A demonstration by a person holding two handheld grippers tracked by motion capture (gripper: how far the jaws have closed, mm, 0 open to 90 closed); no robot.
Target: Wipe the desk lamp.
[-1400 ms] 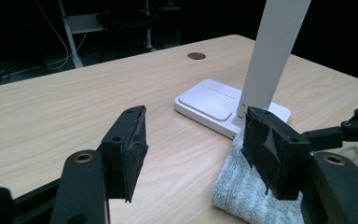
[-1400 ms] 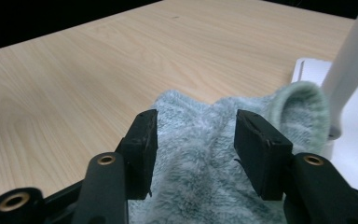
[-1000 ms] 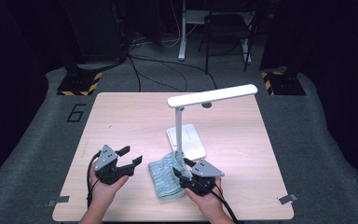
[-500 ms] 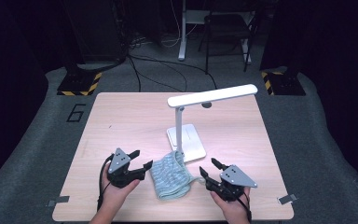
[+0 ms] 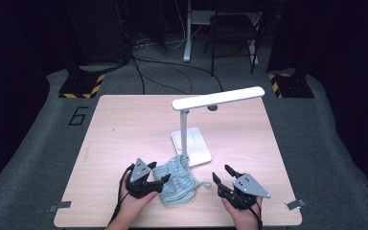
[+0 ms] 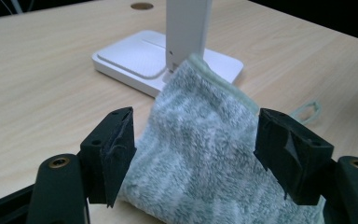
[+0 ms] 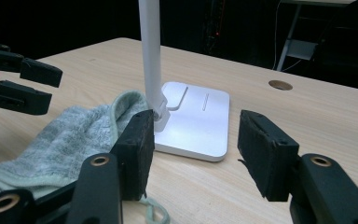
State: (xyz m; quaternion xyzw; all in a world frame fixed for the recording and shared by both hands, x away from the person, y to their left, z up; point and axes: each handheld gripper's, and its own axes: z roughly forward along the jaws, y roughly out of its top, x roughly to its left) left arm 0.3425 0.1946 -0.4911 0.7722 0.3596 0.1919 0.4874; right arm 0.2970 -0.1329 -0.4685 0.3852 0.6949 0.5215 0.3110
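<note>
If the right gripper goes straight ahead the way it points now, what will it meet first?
Most likely the white base of the desk lamp, which lies straight ahead between the open jaws of the right gripper. The green towel lies off to one side. Depth is hard to judge.

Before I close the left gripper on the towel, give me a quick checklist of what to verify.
1. Left gripper open, its jaws having just been opening: ok.
2. Towel between the left jaws: ok; the pads stand apart on either side of it and do not press it.
3. Towel free of the lamp: not ok; its far corner leans on the lamp's post and base.
4. Right gripper off the towel: ok; open, with nothing between its jaws, right of the cloth.
5. Towel's loop clear of the right gripper: cannot tell; it lies on the table close beneath one jaw.
</note>
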